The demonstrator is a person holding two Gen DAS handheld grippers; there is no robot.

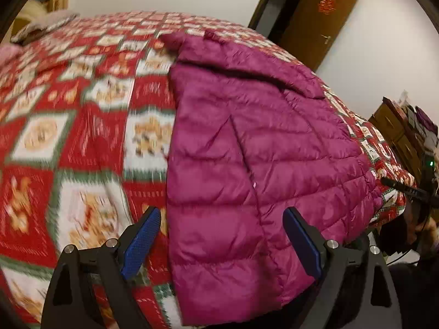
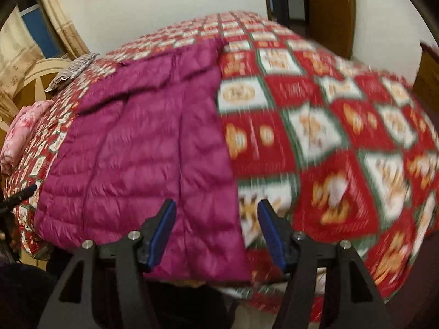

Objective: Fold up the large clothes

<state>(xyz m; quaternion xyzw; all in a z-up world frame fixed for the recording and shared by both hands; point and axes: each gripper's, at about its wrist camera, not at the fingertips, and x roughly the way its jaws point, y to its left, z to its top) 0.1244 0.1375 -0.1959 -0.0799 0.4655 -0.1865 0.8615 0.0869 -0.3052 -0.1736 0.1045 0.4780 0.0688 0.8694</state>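
A magenta quilted down jacket [image 1: 247,164] lies flat on a bed with a red, white and green patterned cover [image 1: 68,109]. My left gripper [image 1: 222,219] is open and empty, its blue-padded fingers spread over the jacket's near left edge. In the right wrist view the jacket [image 2: 137,150] fills the left half of the bed. My right gripper [image 2: 216,213] is open and empty above the jacket's near right edge, close to the hem.
A brown door [image 1: 310,19] stands behind the bed. A wooden cabinet [image 1: 395,134] with clutter is at the right. A striped pillow [image 2: 74,71] and a pink cloth [image 2: 22,134] lie at the bed's left side. A white wall is behind.
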